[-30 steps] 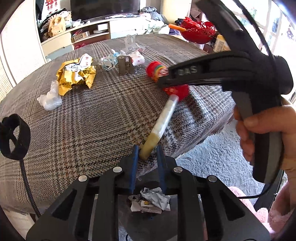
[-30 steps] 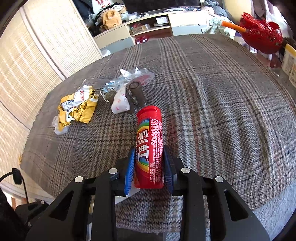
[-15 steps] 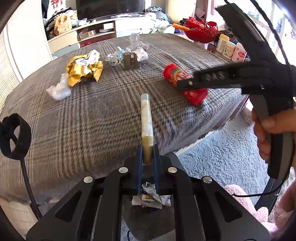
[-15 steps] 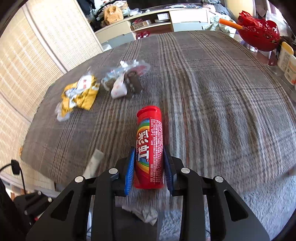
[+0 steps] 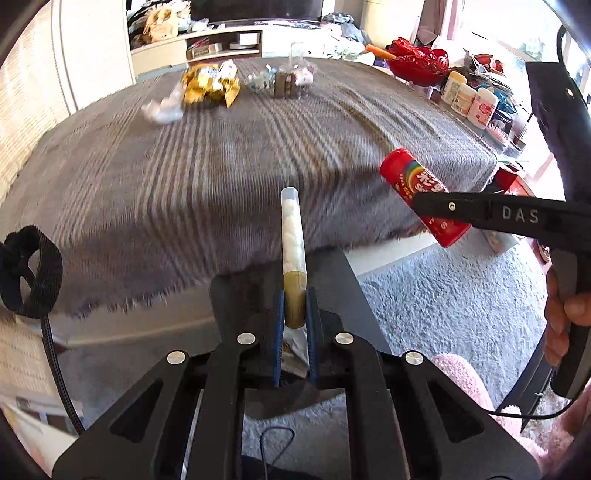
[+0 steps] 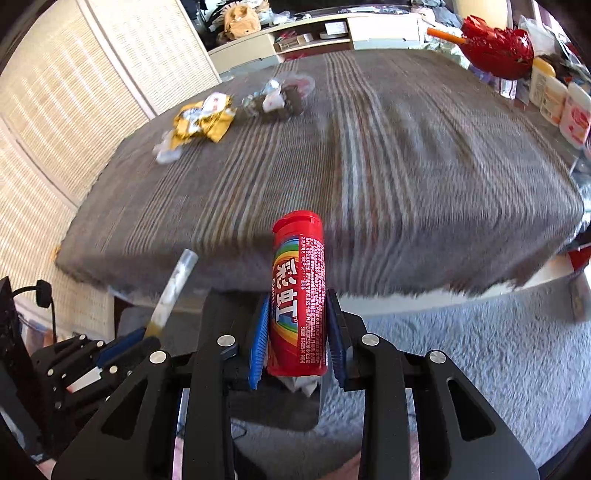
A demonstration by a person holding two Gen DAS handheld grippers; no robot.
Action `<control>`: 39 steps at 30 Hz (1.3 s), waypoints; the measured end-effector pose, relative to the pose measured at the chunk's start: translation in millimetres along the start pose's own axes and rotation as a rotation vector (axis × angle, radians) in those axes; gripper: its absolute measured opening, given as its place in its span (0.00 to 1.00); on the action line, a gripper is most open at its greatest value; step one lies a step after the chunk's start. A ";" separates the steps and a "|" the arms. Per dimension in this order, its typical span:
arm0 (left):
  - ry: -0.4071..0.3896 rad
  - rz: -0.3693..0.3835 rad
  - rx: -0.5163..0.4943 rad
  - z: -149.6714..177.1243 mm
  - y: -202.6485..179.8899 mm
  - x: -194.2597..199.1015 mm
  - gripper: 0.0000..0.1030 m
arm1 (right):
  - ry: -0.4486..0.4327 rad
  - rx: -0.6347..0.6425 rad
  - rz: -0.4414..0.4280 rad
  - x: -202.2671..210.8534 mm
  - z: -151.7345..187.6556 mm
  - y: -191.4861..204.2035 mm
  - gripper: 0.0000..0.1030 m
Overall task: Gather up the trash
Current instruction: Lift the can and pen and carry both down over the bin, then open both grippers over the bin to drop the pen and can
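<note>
My left gripper (image 5: pixel 294 308) is shut on a clear tube (image 5: pixel 291 236) with white filling and a yellowish base, held off the near table edge over a dark bin (image 5: pixel 343 291) holding crumpled paper (image 5: pixel 295 349). My right gripper (image 6: pixel 297 328) is shut on a red candy tube (image 6: pixel 298 295) with a rainbow label, also above the bin (image 6: pixel 218 306). That red tube shows in the left wrist view (image 5: pixel 417 192) at the right. The clear tube shows at the left of the right wrist view (image 6: pixel 173 284). A yellow wrapper (image 5: pixel 210 86), a clear plastic scrap (image 5: pixel 162 110) and a small wrapper pile (image 5: pixel 288 79) lie far back on the plaid-covered table (image 5: pixel 221 158).
A red basket (image 5: pixel 417 62) and several white bottles (image 5: pixel 469 98) stand at the table's far right. A grey carpet (image 5: pixel 443 295) covers the floor. A low shelf unit (image 6: pixel 317 33) stands behind the table. A wicker screen (image 6: pixel 55 110) is at the left.
Both grippers have pulled back from the table toward me with their tubes and now hang past the near edge over the bin. The trash on the table looks farther away.
</note>
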State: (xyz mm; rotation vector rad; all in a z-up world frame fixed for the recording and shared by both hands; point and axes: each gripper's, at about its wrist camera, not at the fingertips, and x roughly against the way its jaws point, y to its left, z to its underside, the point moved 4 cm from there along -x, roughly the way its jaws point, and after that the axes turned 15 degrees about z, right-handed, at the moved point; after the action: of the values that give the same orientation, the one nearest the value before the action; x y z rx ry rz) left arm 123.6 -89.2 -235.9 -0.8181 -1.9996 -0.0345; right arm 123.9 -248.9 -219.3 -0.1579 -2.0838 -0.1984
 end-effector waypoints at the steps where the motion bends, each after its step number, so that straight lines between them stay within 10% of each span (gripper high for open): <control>1: 0.003 0.000 0.005 4.8 0.5 -0.4 0.09 | 0.005 0.002 -0.001 -0.9 5.3 1.3 0.29; 31: 0.154 0.013 0.215 85.7 40.9 -65.1 0.10 | 0.212 0.003 -0.068 -76.1 92.4 33.1 0.32; 39: 0.133 -0.011 0.211 77.2 46.8 -50.9 0.47 | 0.184 -0.027 -0.038 -68.4 83.8 23.2 0.60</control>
State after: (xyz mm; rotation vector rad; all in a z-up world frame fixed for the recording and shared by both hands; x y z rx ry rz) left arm 108.1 -53.9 -332.1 -0.6530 -1.8461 0.1117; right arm 91.4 -211.1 -318.0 -0.1118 -1.9023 -0.2554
